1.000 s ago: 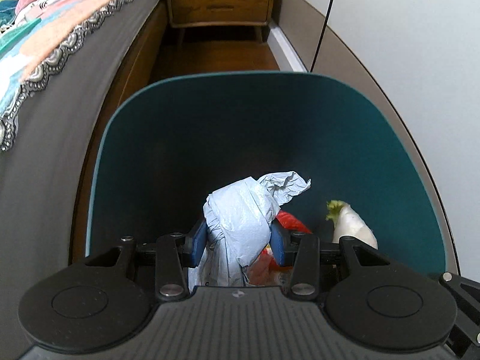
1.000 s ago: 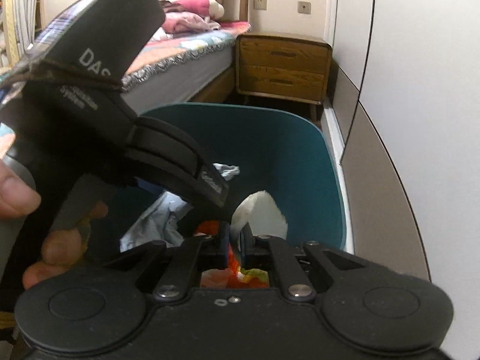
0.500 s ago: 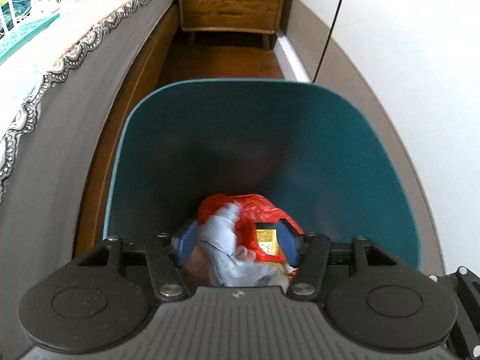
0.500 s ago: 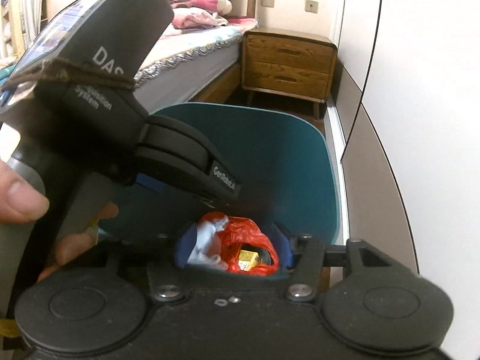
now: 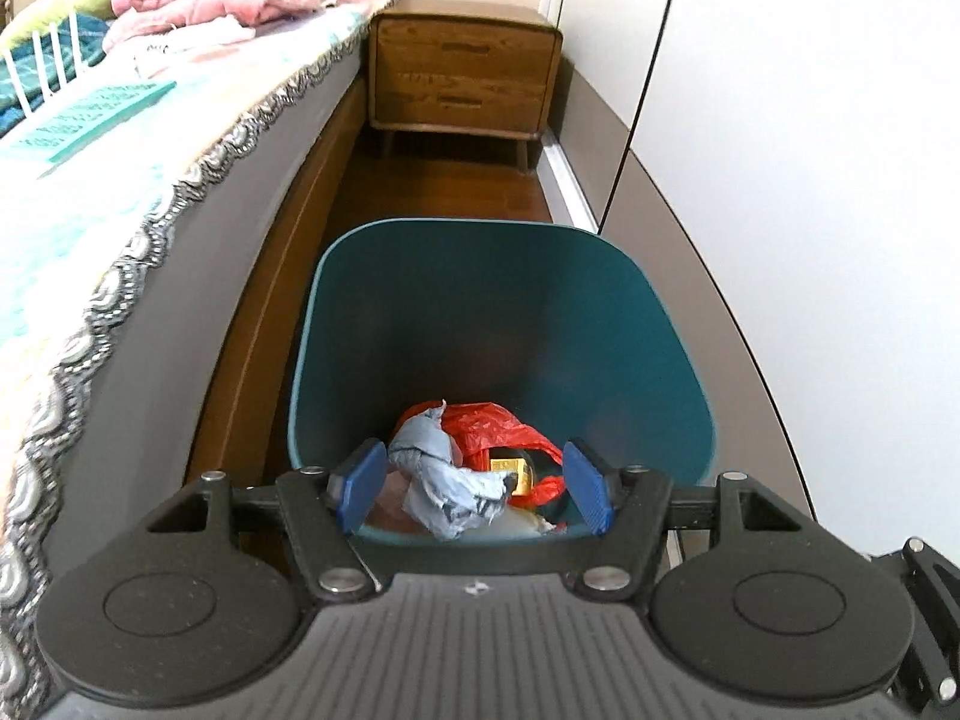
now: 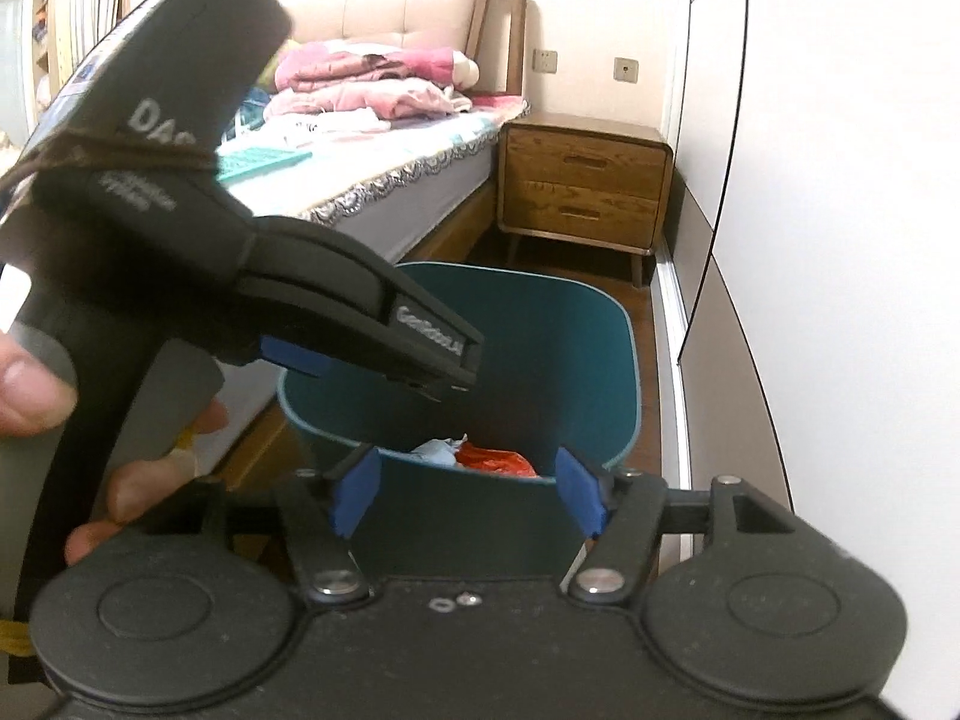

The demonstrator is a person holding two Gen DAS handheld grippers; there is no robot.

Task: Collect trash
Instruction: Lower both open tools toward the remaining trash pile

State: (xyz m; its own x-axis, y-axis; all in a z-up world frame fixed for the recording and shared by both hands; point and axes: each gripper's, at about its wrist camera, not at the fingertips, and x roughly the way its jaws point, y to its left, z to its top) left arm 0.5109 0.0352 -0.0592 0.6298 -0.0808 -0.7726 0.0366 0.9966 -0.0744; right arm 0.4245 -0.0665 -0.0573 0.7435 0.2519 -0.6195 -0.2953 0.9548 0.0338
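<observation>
You're in a home bedroom: a bed (image 5: 150,192) with folded pink bedding (image 6: 366,81) at your left, a wooden nightstand (image 5: 462,72) ahead, wall sockets (image 6: 625,69) beside the padded headboard (image 6: 408,15).

Trash bin (image 6: 540,348) floor hidden behind its near wall; left tongs (image 6: 420,354) blurred, covering bin's 9 o'clock rim; bed (image 5: 90,192) cropped left.

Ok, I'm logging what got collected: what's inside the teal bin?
In the bin lie a crumpled grey bag and a red plastic bag around something yellow. Whatever lies beneath them, and the bin's floor, is covered.
</observation>
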